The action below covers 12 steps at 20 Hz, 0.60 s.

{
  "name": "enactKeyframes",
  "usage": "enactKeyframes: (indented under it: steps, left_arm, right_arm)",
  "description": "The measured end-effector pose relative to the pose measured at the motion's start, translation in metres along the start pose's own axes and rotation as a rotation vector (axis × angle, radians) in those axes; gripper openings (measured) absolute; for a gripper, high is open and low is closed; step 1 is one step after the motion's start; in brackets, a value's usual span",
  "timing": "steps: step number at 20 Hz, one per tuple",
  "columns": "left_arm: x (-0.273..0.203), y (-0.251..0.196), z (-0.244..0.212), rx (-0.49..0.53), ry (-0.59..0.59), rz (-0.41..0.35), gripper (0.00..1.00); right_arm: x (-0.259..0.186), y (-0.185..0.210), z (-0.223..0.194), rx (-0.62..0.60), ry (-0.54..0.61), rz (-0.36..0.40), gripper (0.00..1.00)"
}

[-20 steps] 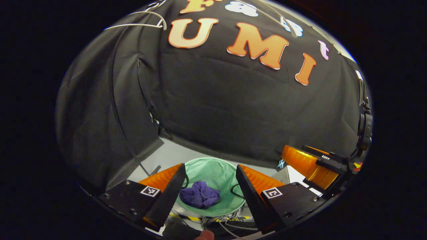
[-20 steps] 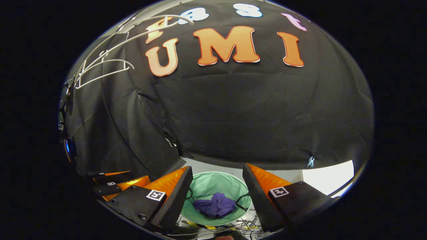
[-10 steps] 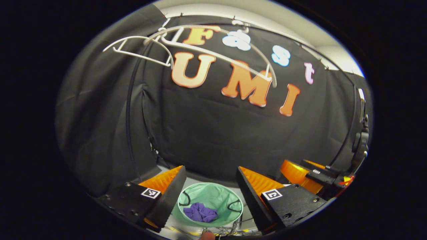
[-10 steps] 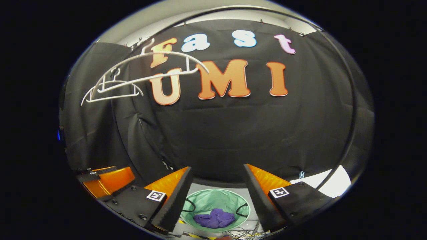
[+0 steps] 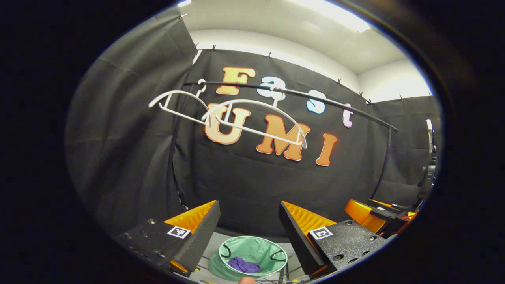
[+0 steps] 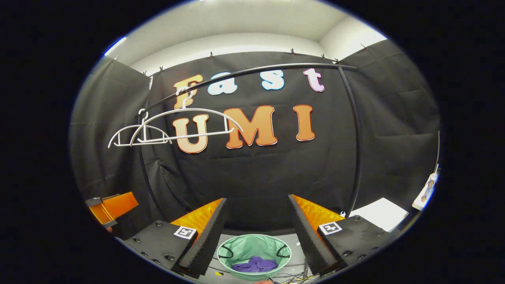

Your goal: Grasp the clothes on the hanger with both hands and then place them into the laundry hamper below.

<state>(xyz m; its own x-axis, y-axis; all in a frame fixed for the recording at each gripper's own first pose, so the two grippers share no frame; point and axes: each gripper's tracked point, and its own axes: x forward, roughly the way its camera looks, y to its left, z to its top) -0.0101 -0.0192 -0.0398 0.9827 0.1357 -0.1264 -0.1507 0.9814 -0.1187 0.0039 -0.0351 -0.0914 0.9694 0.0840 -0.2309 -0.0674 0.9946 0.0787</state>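
Purple clothes (image 6: 254, 264) inside green hamper (image 6: 236, 248), bare hangers (image 6: 189, 125) above

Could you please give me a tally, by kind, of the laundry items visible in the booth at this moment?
White hangers on the rail, bare: 2
Green laundry hamper: 1
Purple garment in the hamper: 1
Black hanging rail: 1
Total: 5

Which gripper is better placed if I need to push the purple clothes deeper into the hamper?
Neither clearly. Left gripper and right gripper are both open, empty and above the green hamper, where the purple clothes lie. The right looks slightly better centred.
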Motion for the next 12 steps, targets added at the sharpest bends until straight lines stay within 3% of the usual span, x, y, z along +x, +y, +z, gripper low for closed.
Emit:
enactKeyframes:
  steps: [3, 4, 5, 12]
  left_arm:
    - [-0.019, 0.005, 0.01, 0.003, -0.047, 0.011, 0.9]
    - [-0.025, 0.006, 0.013, 0.005, -0.062, 0.015, 0.9]
    - [-0.031, 0.007, 0.015, 0.01, -0.075, 0.021, 0.9]
    - [-0.06, 0.013, 0.03, 0.023, -0.144, 0.064, 0.94]
  right_arm:
    - [-0.024, -0.006, 0.002, 0.007, -0.022, -0.012, 0.88]
    - [-0.031, -0.011, 0.003, 0.009, -0.033, -0.021, 1.0]
    - [-0.035, -0.013, 0.004, 0.009, -0.042, -0.021, 0.88]
    - [-0.053, -0.005, 0.004, 0.002, -0.048, 0.022, 0.88]
